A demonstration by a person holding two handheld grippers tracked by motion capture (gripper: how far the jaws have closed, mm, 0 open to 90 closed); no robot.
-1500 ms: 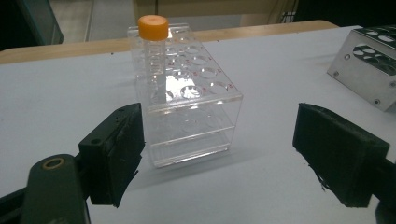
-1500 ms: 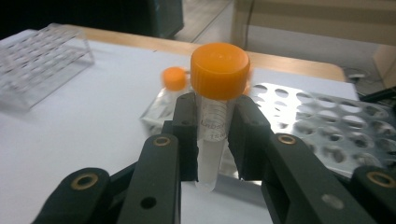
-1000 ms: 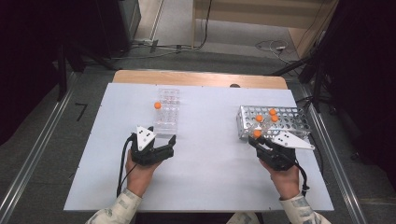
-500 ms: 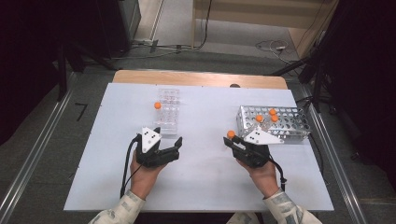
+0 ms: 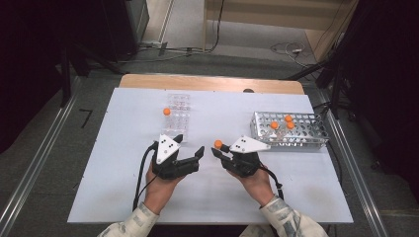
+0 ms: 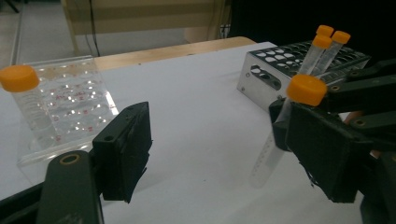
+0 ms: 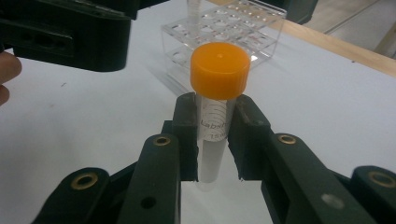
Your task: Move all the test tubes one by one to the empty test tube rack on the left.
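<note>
Jaws clamp an orange-capped tube [image 7: 215,116] upright.

floor [image 5: 59,163]: grey | table [image 5: 123,197]: white | surroundings: dark

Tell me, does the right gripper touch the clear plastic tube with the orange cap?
Touching. In the right gripper view, the right gripper presses both black jaws against the clear tube.

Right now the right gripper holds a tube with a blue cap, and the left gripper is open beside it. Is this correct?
Not quite: the cap is orange, not blue. The right gripper view shows the right gripper shut on the tube just under its orange cap. The rest holds: the left gripper is open beside it, with nothing between its jaws, which have just been closing a little.
</note>
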